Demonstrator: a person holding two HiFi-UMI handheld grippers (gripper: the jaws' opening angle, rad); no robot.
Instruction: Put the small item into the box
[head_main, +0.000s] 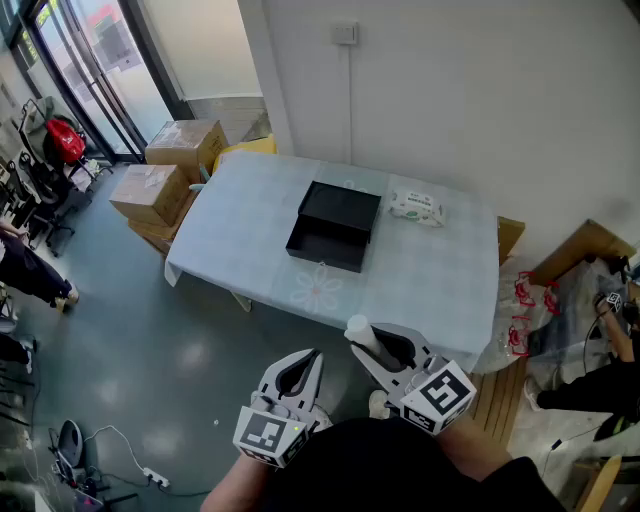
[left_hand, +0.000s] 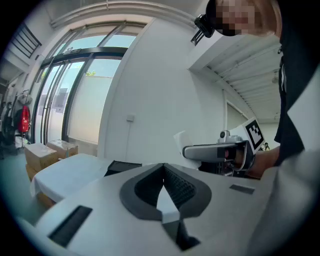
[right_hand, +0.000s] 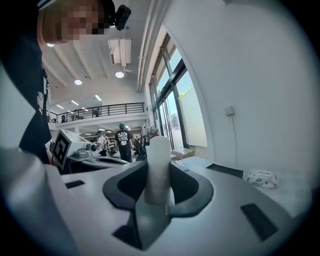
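Note:
My right gripper is shut on a small white cylinder, which stands up between its jaws in the right gripper view. The open black box lies on the pale table, well ahead of both grippers; the right gripper view shows it as a dark strip. My left gripper hangs beside the right one, short of the table's near edge. Its jaws are shut on nothing. The left gripper view also shows the right gripper with the white cylinder.
A pack of wet wipes lies on the table right of the box. Cardboard boxes stand on the floor at the table's left end. Bags and a person are at the right. A white wall runs behind the table.

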